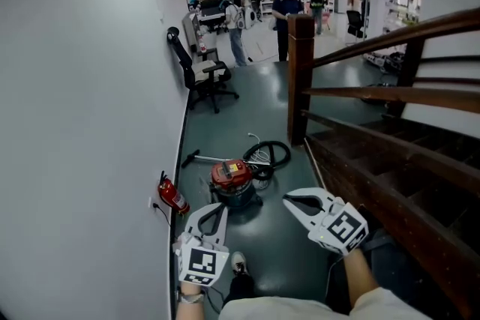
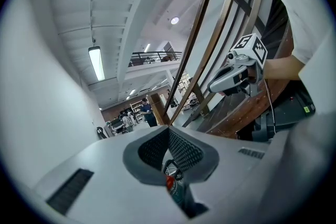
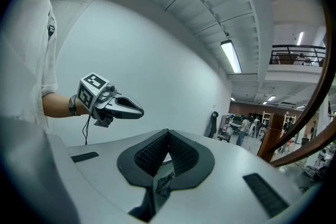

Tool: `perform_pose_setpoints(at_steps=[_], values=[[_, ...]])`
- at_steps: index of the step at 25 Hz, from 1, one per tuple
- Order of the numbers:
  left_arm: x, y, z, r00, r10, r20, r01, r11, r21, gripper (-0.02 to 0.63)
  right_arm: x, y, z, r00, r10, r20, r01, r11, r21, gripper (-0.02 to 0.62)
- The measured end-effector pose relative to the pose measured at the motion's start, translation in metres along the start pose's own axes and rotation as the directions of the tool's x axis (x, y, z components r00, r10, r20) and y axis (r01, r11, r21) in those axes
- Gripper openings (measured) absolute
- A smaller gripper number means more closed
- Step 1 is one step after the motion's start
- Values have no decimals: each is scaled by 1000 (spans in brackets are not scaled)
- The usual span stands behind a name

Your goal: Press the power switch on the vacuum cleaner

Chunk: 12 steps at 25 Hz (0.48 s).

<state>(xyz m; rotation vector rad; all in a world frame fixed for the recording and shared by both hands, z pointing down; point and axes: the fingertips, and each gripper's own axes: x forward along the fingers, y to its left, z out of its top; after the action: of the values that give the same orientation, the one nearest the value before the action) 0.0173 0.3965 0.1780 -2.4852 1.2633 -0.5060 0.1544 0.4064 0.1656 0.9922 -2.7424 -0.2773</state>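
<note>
**Left gripper** [image 1: 216, 207]: white two-jaw tool with a marker cube. Jaws closed tip to tip, nothing between them. Held on the near side of the vacuum cleaner, apart from it and pointing towards it.

**Right gripper** [image 1: 289, 198]: same make. Jaws pressed together, empty. Held near and to the right of the vacuum cleaner, not touching it.

**Vacuum cleaner** [image 1: 231, 177]: small drum canister with a red top and dark body. It stands upright on the dark green floor [image 1: 225, 124], just ahead of both grippers. The switch cannot be made out.

**Black hose** [image 1: 271, 154]: coiled on the floor just behind and to the right of the vacuum cleaner.

**Red fire extinguisher** [image 1: 172, 196]: left of the vacuum cleaner, at the foot of the white wall [image 1: 82, 124].

**Black office chair** [image 1: 201, 76]: well beyond the vacuum cleaner, by the same wall.

**Brown wooden stair railing** [image 1: 390, 94]: right of the vacuum cleaner. Its square post [image 1: 300, 79] stands just behind the hose.
</note>
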Motion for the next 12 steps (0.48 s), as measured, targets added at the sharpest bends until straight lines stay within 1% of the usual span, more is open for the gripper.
perform_pose_setpoints(at_steps=[7, 12], values=[[35, 20, -13, 1000, -19, 14, 20, 1000, -12, 0, 28, -22, -12, 1000, 2, -19, -2, 1000, -2, 23], [72, 57, -22, 1000, -21, 24, 21, 1000, -14, 0, 66, -53, -10, 1000, -1, -16, 1, 1000, -15, 23]])
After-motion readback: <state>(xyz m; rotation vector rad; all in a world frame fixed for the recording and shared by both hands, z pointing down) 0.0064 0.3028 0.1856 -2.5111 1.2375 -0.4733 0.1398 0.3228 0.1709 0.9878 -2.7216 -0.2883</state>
